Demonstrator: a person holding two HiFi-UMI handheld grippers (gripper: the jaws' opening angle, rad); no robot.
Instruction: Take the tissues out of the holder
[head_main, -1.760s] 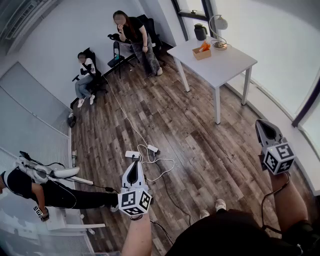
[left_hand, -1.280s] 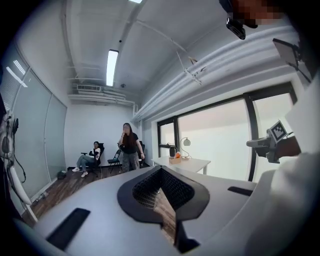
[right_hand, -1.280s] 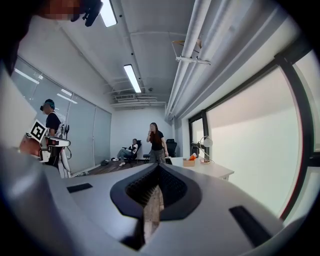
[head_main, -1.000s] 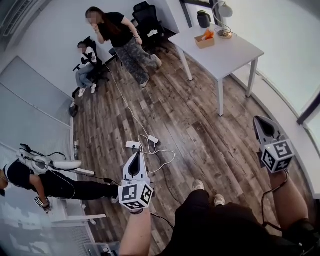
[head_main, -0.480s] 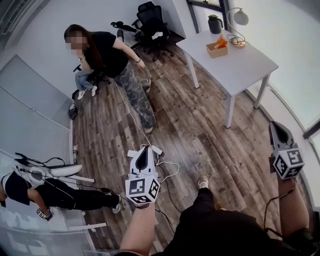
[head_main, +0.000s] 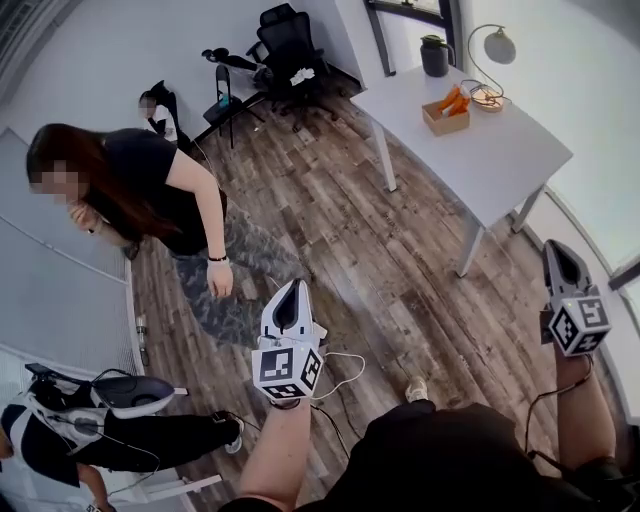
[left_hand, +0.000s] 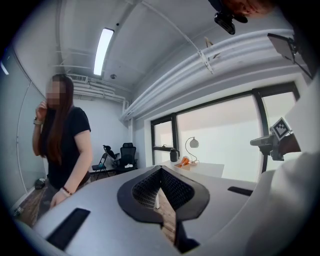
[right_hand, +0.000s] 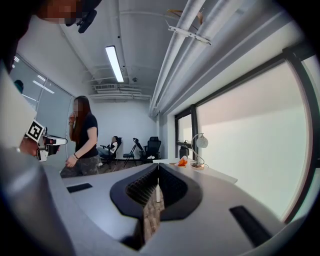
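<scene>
Left tongs (head_main: 292, 290), right tongs (head_main: 553, 250): ribbed pads (left_hand: 176, 187) together.

The jaws of the left gripper (left_hand: 160, 170) are seen closed together, with nothing held between them. A person (left_hand: 62, 145) in a black shirt is shown at the left, and a white table (left_hand: 202, 169) bearing a lamp (left_hand: 193, 144) is seen beyond the tips, before a wide window (left_hand: 225, 132).

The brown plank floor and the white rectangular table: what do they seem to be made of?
The brown plank floor looks like matt wood or laminate: seams and grain show. The white rectangular table seems smooth painted board or laminate: even, no grain.
</scene>
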